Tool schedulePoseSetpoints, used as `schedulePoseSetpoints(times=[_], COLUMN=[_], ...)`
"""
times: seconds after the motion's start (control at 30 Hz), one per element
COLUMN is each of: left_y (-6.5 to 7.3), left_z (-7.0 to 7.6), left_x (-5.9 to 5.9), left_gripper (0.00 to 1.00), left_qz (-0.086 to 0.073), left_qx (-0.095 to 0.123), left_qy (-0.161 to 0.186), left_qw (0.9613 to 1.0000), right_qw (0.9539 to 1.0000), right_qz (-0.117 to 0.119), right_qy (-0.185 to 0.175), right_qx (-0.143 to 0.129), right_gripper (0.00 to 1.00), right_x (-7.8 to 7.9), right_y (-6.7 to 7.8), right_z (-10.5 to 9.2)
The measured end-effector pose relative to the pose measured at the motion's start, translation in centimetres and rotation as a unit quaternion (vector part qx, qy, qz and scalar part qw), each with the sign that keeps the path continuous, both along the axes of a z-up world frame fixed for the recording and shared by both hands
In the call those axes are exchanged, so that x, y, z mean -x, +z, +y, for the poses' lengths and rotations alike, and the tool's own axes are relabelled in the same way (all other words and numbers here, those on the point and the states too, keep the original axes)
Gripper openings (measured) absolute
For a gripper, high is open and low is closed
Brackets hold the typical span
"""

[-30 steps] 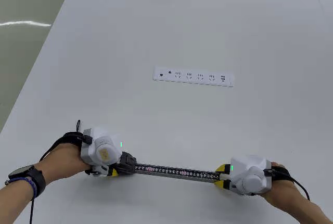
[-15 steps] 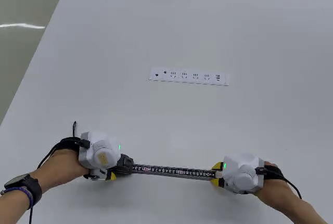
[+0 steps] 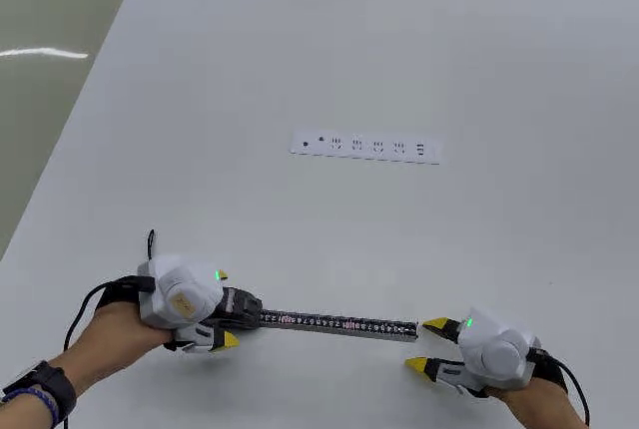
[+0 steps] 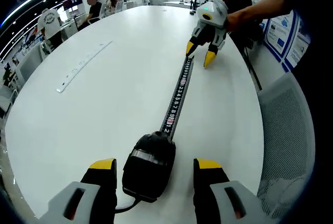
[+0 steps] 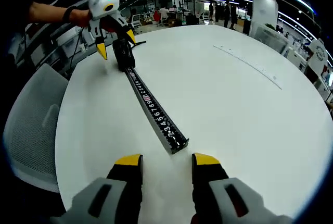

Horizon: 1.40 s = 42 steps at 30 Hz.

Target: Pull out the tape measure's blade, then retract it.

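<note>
The black tape measure case [image 3: 240,307] lies on the white table near its front edge. Its blade [image 3: 339,324] is pulled out to the right and lies flat. My left gripper [image 3: 223,307] is open, with a yellow-tipped jaw on each side of the case [image 4: 150,166] and a small gap at both. My right gripper [image 3: 424,343] is open just past the blade's free end, holding nothing. In the right gripper view the blade tip [image 5: 177,143] lies a little ahead of the right gripper [image 5: 166,161].
A white power strip [image 3: 365,147] lies across the middle of the table [image 3: 300,50]. Bare tabletop stretches beyond it. A mesh office chair [image 4: 291,130] stands by the table's near edge, and people sit at desks far off in the room.
My right gripper has opened, let go of the blade's end and drawn back a little to the right. The blade stays extended. My left gripper's jaws now stand wider around the case.
</note>
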<state>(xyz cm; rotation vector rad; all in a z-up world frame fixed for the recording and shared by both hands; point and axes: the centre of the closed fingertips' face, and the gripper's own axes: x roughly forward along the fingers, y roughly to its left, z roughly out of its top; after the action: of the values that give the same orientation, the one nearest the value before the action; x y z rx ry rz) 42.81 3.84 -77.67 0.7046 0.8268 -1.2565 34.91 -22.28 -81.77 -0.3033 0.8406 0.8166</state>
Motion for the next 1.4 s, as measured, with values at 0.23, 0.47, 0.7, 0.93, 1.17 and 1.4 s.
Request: schedulePoseSetpoints(times=[0.23, 0.47, 0.7, 0.93, 1.17, 1.4], left_y=[1.0, 2.5, 3.6, 5.3, 6.4, 6.4], left_z=[0.3, 0.7, 1.5, 2.8, 4.5, 5.1], left_x=[0.6, 1.5, 2.1, 2.0, 2.9, 5.2], left_gripper=[0.58, 0.61, 0.61, 0.62, 0.64, 0.65], left_qz=[0.009, 0.007, 0.003, -0.007, -0.014, -0.011], left_qx=[0.039, 0.074, 0.107, 0.134, 0.153, 0.165], left_qy=[0.043, 0.081, 0.111, 0.147, 0.182, 0.200], left_qw=[0.9983, 0.9940, 0.9880, 0.9800, 0.9713, 0.9659], right_qw=[0.9991, 0.9929, 0.9898, 0.9869, 0.9835, 0.9804], right_qz=[-0.006, -0.010, -0.016, -0.024, -0.036, -0.046], right_qy=[-0.037, -0.095, -0.114, -0.131, -0.144, -0.156], right_qx=[-0.022, -0.070, -0.084, -0.091, -0.103, -0.111], right_gripper=[0.38, 0.38, 0.41, 0.47, 0.52, 0.58], right_x=[0.6, 0.5, 1.5, 2.1, 2.6, 3.9], right_y=[0.6, 1.9, 2.8, 3.9, 5.0, 5.9], right_z=[-0.3, -0.3, -0.1, 0.2, 0.6, 1.0])
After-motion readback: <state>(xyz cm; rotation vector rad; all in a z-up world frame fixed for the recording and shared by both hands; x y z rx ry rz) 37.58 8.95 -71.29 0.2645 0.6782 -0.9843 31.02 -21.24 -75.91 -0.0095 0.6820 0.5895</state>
